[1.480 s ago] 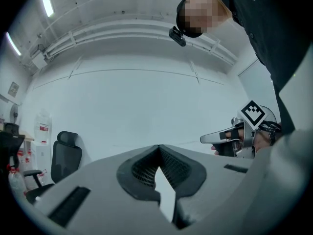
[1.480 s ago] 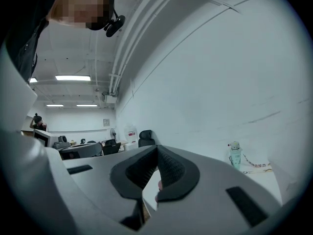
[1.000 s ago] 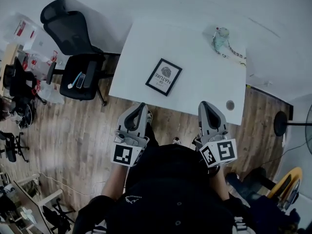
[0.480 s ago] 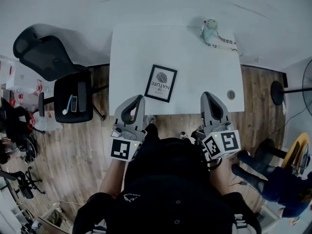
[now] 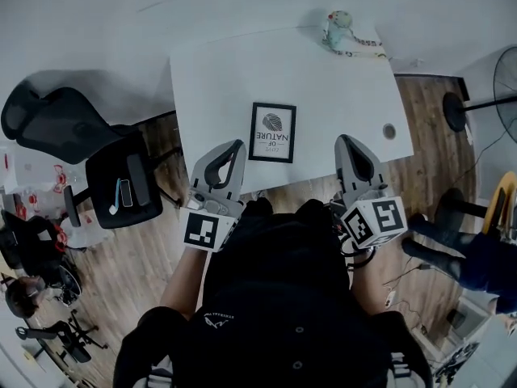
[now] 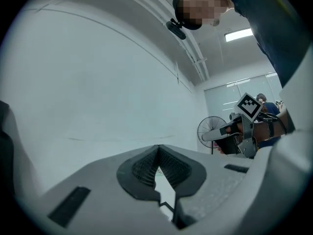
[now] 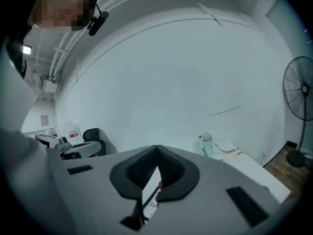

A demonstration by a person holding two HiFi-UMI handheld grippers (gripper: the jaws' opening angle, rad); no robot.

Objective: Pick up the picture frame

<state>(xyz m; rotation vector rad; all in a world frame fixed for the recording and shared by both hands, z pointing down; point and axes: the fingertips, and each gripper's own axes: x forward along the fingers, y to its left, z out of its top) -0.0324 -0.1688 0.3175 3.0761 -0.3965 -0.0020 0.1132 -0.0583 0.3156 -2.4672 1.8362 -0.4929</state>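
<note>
Head view shows picture frame (image 5: 273, 132) printed "NATURE"; left gripper (image 5: 234, 149) and right gripper (image 5: 349, 143) sit closed, empty.

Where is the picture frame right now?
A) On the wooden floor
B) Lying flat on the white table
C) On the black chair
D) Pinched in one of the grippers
B: the picture frame lies flat on the white table, just ahead of the left gripper and the right gripper. Both have their jaws shut with nothing in them.
</note>
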